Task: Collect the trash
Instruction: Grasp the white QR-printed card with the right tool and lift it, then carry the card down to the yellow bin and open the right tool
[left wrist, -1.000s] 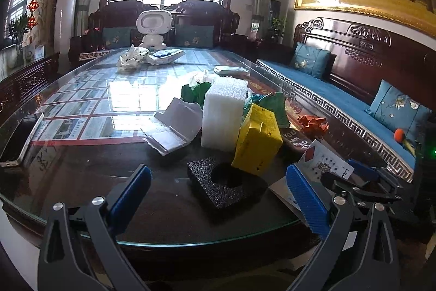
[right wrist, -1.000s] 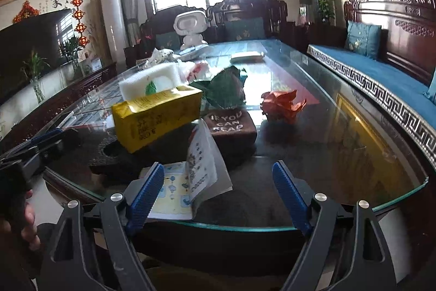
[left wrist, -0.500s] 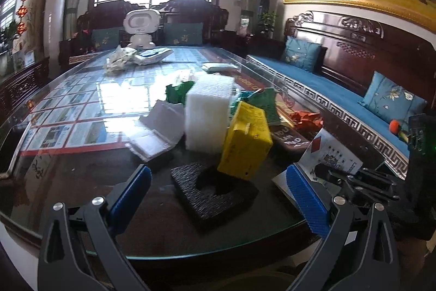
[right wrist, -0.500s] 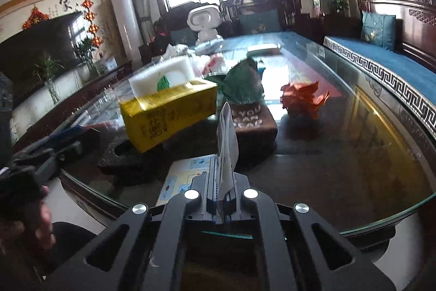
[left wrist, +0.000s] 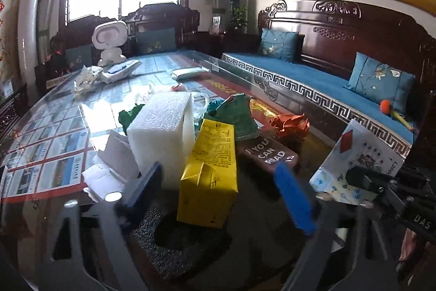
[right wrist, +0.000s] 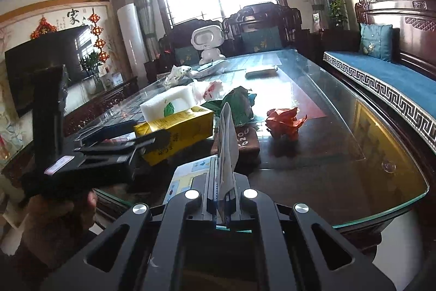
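Trash lies on the glass table (left wrist: pixel 54 111). My left gripper (left wrist: pixel 218 187) is open, its blue pads on either side of the near end of a yellow carton (left wrist: pixel 209 171), which rests on a black foam piece (left wrist: pixel 174 250). A white foam block (left wrist: pixel 160 132) stands behind it. My right gripper (right wrist: pixel 223 198) is shut on a white printed leaflet (right wrist: pixel 227 152) and holds it upright over the table's near edge. The leaflet also shows at the right of the left wrist view (left wrist: pixel 359 162).
Green wrappers (left wrist: pixel 237 116), crumpled red paper (right wrist: pixel 284 122), a brown "YOU CAN READ" pad (left wrist: pixel 268 154) and an open white box (left wrist: pixel 109 168) lie around. A white toy robot (right wrist: pixel 208 44) stands far back. A blue-cushioned wooden bench (left wrist: pixel 313 78) runs along the right.
My left gripper has moved forward and now straddles the yellow carton. My right gripper has shut on the leaflet and lifted it upright.
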Demonstrator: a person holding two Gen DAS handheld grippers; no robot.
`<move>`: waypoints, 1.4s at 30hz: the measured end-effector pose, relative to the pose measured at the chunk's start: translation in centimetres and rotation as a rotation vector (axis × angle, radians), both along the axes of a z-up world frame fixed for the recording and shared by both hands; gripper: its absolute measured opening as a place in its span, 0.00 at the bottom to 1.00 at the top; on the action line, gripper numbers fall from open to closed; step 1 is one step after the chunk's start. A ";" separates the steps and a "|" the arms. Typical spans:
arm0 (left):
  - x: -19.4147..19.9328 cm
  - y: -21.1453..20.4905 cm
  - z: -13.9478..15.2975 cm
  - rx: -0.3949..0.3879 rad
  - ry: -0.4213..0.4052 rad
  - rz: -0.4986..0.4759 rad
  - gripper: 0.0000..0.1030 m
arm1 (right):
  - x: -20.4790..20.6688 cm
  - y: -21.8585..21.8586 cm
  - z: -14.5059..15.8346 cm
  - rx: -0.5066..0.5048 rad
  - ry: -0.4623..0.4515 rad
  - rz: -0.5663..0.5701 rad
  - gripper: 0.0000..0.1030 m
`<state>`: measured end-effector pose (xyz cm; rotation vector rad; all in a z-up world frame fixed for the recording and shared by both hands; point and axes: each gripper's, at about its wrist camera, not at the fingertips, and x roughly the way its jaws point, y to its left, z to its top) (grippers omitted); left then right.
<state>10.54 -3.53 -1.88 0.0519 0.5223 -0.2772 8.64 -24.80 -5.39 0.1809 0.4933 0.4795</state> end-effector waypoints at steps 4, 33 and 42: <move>1.1 0.0 -0.8 0.021 0.052 -0.003 0.48 | 0.0 -0.3 -0.1 0.027 0.004 0.013 0.04; -20.1 2.8 2.4 -0.020 0.087 -0.169 0.36 | -13.8 0.4 3.6 -0.132 0.037 0.228 0.04; -19.3 2.4 -14.2 -0.145 0.554 -0.069 0.36 | -12.6 5.8 -11.1 -0.344 0.361 0.244 0.04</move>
